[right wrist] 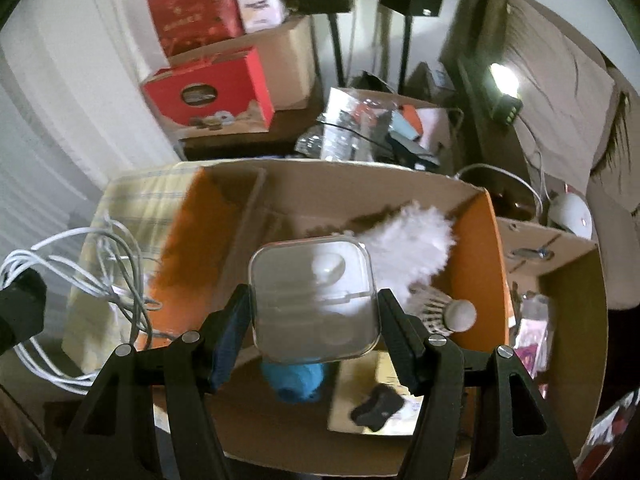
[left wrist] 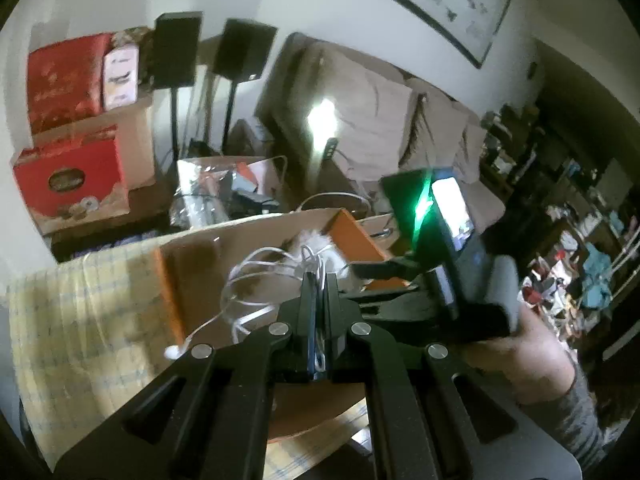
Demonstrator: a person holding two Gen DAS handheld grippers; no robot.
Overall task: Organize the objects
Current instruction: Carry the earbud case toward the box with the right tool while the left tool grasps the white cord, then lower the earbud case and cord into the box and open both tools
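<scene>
My left gripper (left wrist: 319,280) is shut on a tangled white earphone cable (left wrist: 256,280) and holds it above the open cardboard box (left wrist: 248,236) with orange flaps. The cable also hangs at the left of the right wrist view (right wrist: 80,280). My right gripper (right wrist: 314,300) is shut on a clear square plastic case (right wrist: 314,300) and holds it over the same box (right wrist: 360,184). Inside the box lie a white fluffy thing (right wrist: 412,240), a shuttlecock (right wrist: 444,312), a blue object (right wrist: 298,382) and a small black object (right wrist: 378,404). The right gripper's body shows in the left wrist view (left wrist: 448,264).
The box rests on a yellow checked cloth (left wrist: 80,312). Behind it are a second box of clutter (right wrist: 380,128), red boxes (right wrist: 208,88), two speakers on stands (left wrist: 176,50) and a covered sofa (left wrist: 380,120). Another open cardboard box (right wrist: 560,300) stands at the right.
</scene>
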